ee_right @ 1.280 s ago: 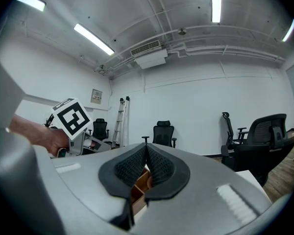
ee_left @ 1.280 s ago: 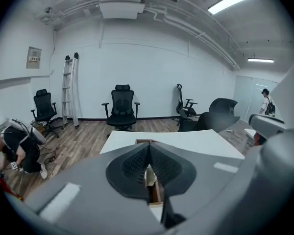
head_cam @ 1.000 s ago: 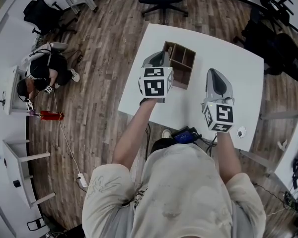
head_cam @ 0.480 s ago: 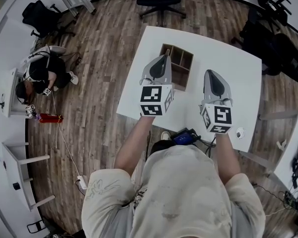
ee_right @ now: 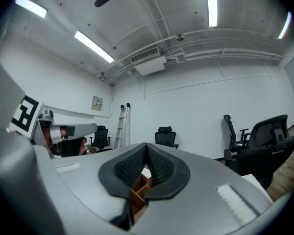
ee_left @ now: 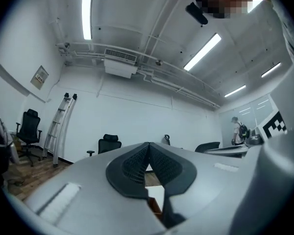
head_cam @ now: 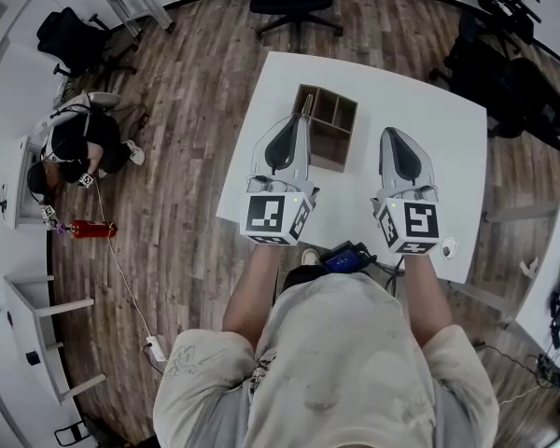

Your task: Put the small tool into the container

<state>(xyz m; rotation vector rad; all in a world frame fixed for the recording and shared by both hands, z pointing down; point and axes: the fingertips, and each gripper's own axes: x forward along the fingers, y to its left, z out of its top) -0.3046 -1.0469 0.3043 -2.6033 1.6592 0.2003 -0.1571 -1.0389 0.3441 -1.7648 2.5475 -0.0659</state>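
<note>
Left gripper [head_cam: 302, 121] pulled back from container [head_cam: 336, 131] toward me. Jaws of both it and right gripper [head_cam: 393, 133] closed, empty. Small tool [head_cam: 307, 104] seemingly upright in far-left compartment. I'd retreat straight, no nudging container on table [head_cam: 429, 110].

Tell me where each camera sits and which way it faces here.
Head view: on the person's head, facing steeply down at the white table and wooden container; shows torso, forearms, left gripper, right gripper.
Left gripper view: on the left gripper, facing upward across the room toward ceiling lights; shows its closed jaws.
Right gripper view: on the right gripper, facing likewise; shows its closed jaws and the left gripper.
Shared: head and right gripper views both show the container.
</note>
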